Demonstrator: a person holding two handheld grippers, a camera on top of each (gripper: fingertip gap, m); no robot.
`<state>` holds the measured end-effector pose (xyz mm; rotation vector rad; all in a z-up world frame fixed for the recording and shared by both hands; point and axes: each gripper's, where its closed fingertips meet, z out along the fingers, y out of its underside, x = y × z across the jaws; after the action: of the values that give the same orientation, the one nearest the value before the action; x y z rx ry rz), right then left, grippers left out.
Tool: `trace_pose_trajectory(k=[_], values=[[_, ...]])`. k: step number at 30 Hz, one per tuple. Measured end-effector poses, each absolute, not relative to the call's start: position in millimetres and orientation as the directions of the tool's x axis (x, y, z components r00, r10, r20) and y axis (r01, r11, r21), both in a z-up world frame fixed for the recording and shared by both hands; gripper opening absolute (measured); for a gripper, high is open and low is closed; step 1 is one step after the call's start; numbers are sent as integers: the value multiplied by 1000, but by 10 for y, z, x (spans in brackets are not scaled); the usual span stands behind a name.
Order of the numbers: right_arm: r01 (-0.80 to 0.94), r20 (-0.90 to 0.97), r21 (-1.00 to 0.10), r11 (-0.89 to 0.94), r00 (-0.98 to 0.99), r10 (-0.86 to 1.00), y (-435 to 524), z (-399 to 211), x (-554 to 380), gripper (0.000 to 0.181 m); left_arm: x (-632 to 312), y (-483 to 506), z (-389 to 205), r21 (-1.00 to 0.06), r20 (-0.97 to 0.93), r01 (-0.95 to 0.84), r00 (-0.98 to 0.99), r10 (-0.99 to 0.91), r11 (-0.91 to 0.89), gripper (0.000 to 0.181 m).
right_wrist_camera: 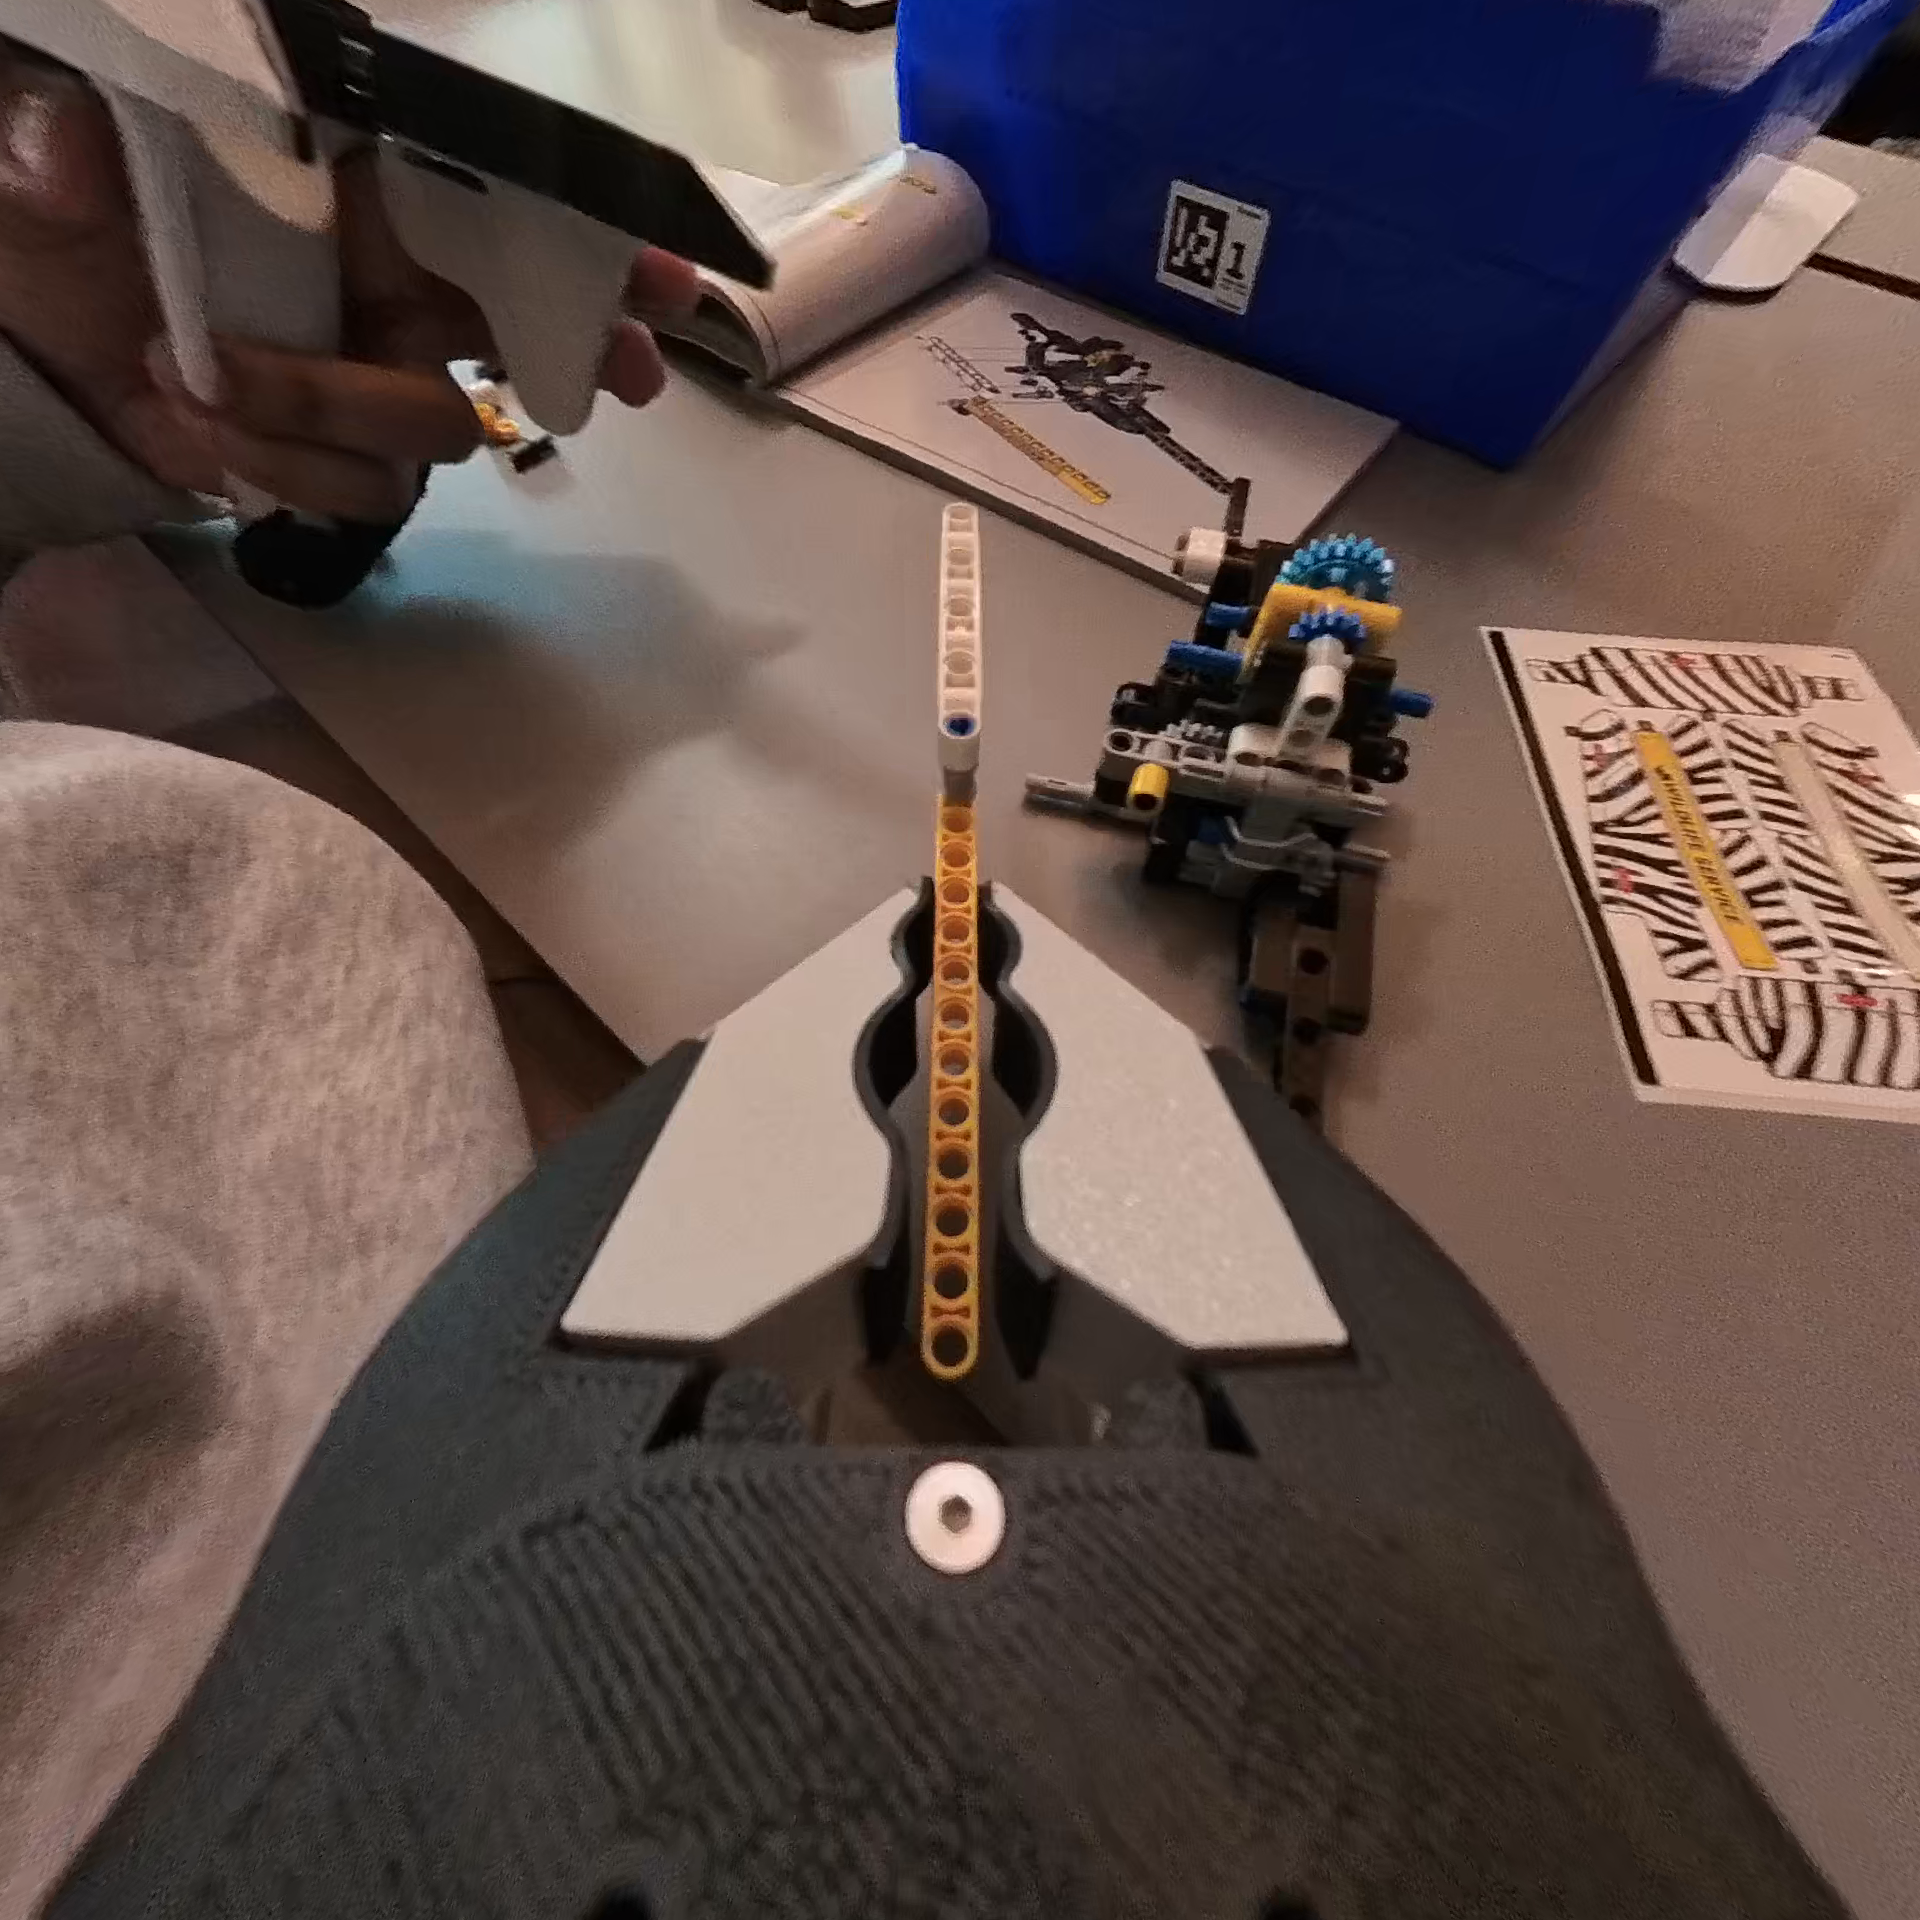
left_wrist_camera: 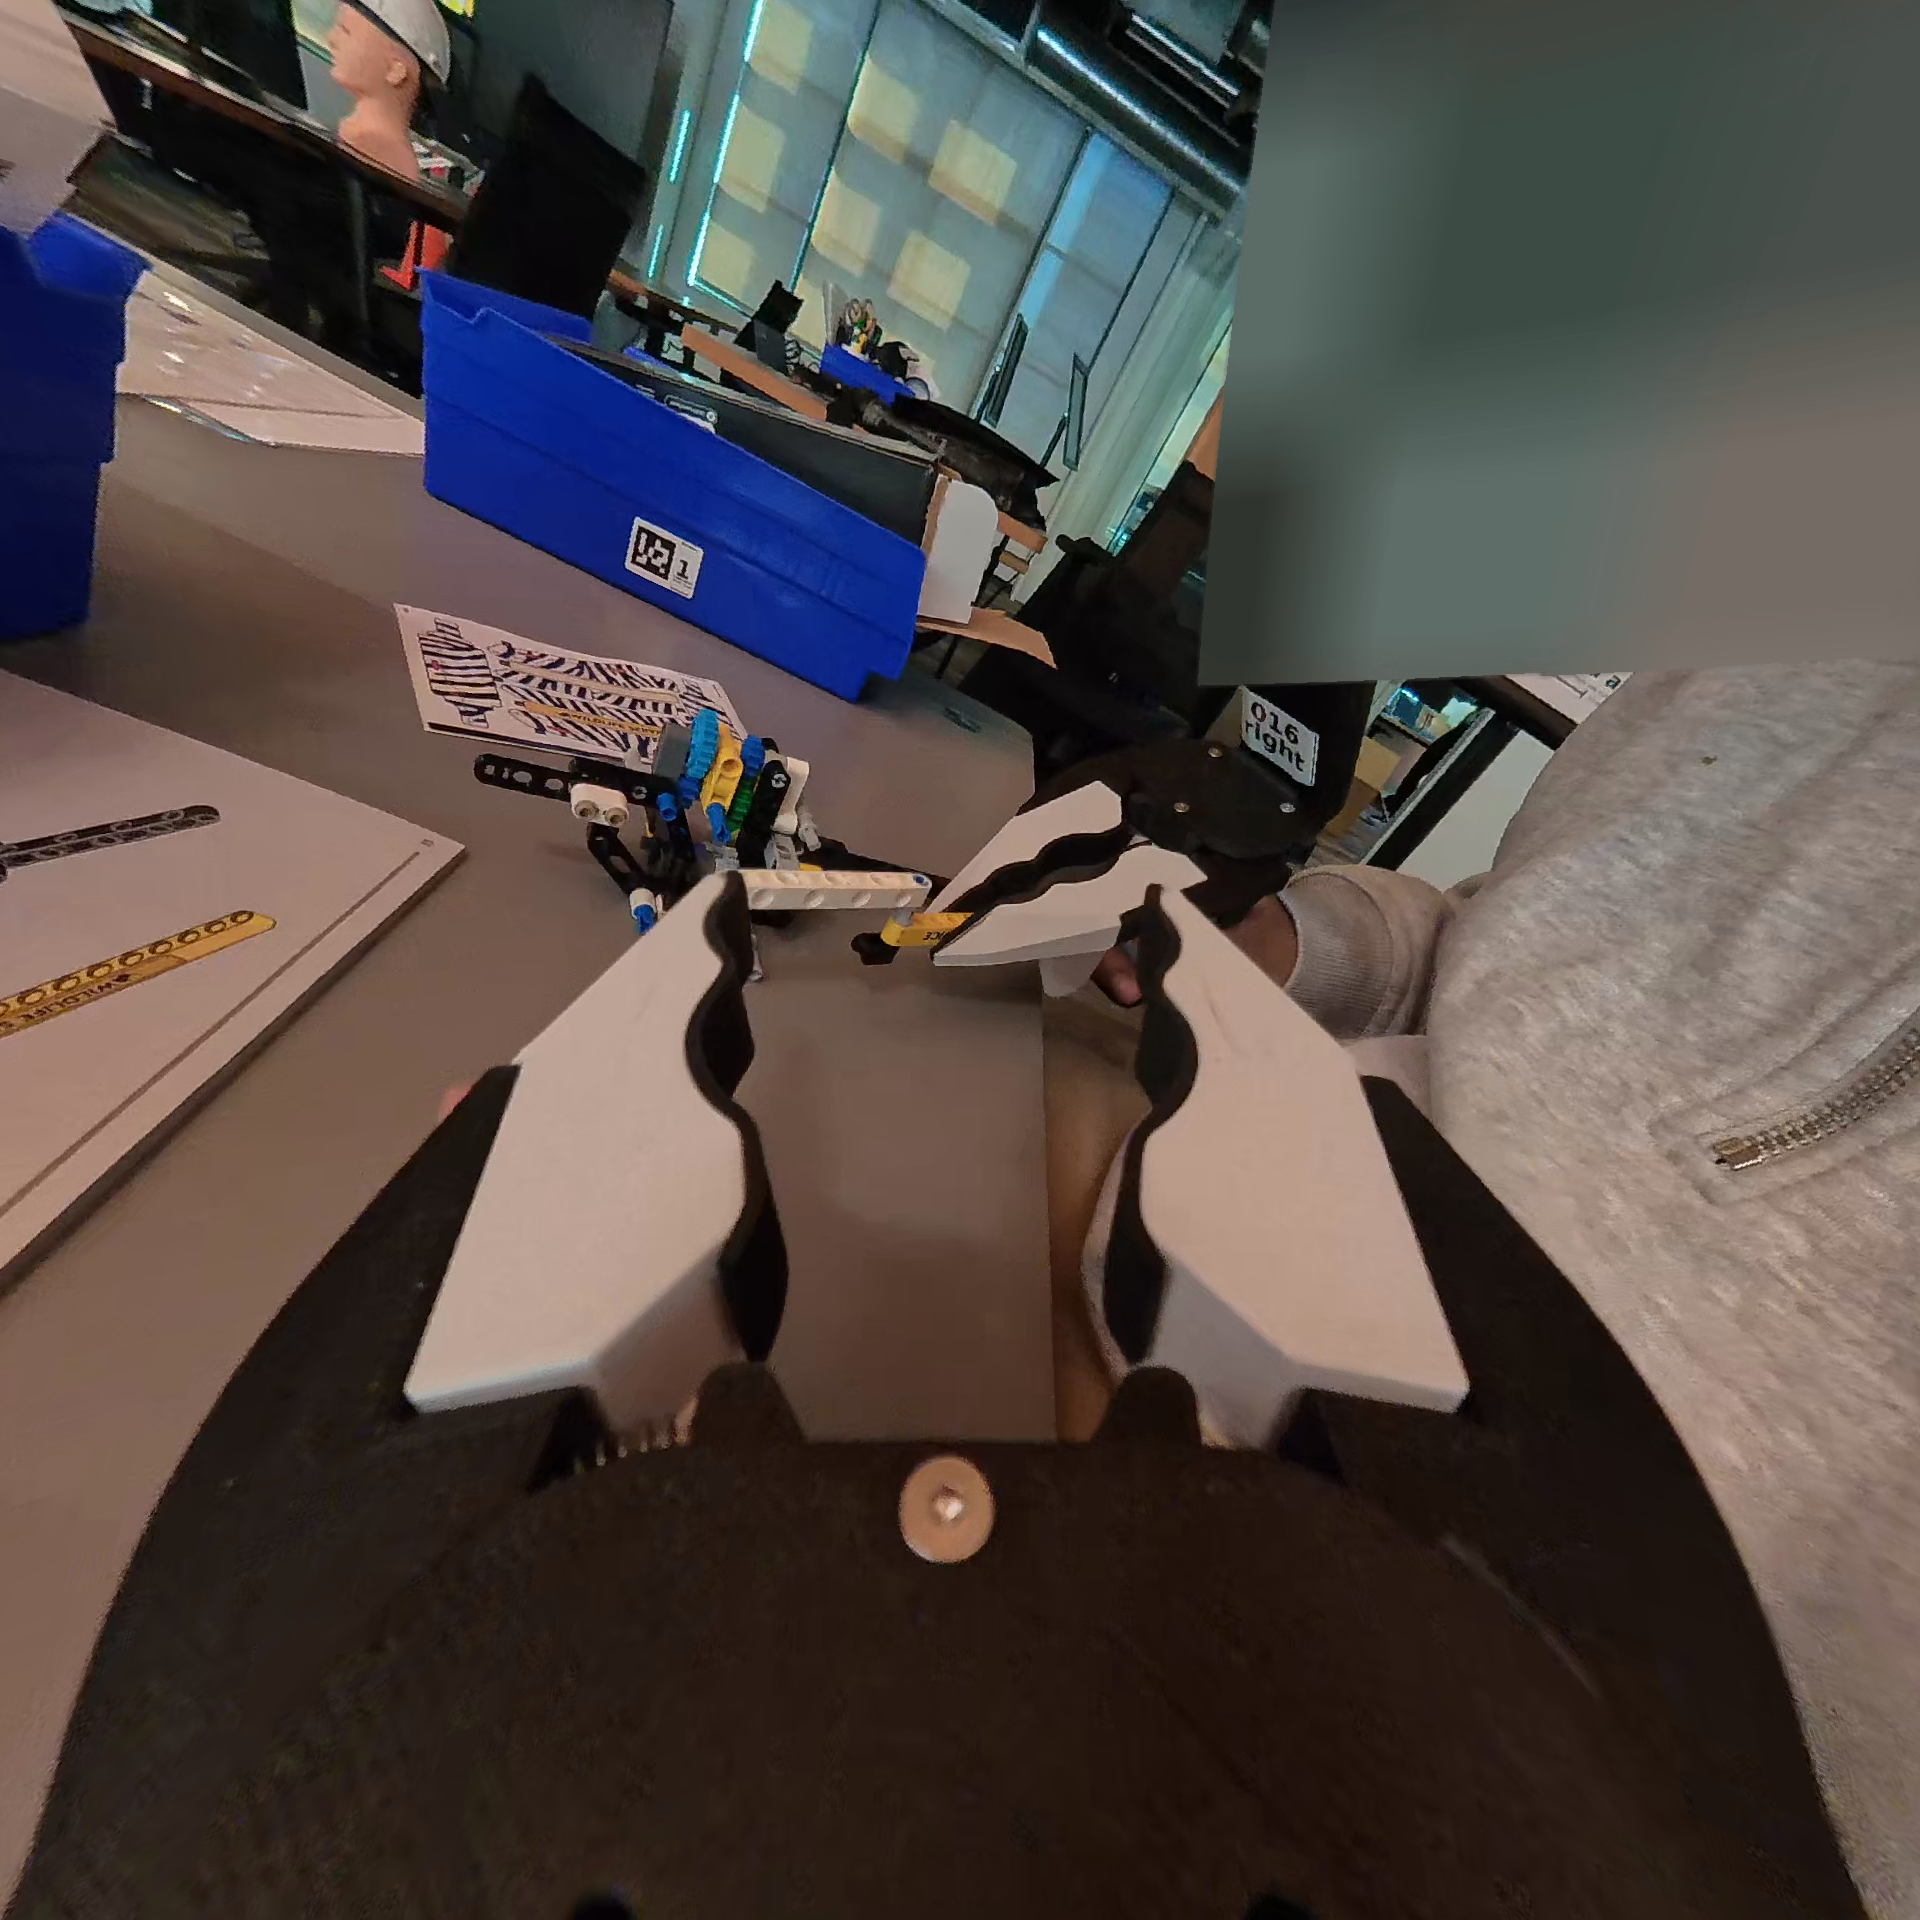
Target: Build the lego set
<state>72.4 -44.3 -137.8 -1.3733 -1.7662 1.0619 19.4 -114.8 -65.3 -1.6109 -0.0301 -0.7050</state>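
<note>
right gripper (right_wrist_camera: 956, 914) clamps yellow beam (right_wrist_camera: 951, 1091); sticker sheet (right_wrist_camera: 1714, 862) nearby.

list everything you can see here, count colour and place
long yellow holed lego beam: 1, yellow, clamped in the right gripper
white holed lego beam: 1, white, joined to the yellow beam's far end
partly built lego model: 1, black, grey, blue, yellow, on the grey table
zebra-striped sticker sheet: 1, black and white, right of the model
open instruction booklet: 1, white, behind the model
blue plastic bins: 2, blue, far side of table
left gripper: 1, white and black, open, empty
right gripper: 1, closed on the yellow beam
</note>
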Motion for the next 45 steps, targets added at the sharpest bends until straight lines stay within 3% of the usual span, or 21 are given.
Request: trace_pose_trajectory(k=[28,39,45], values=[[422,32,-896,138,-249,968,-518,-1406,650,6,241,-1078,-698,-893,449,403,819,-358,-200,74],[452,-20,-892,1,-42,999,-128,-1391,713,5,170,-501,-609,-955,186,44,858,-478,-293,89],[456,35,-889,46,-33,999,-159,-1417,713,6,136,-119,-937,-870,67,-254,789,-611,-422,98]])
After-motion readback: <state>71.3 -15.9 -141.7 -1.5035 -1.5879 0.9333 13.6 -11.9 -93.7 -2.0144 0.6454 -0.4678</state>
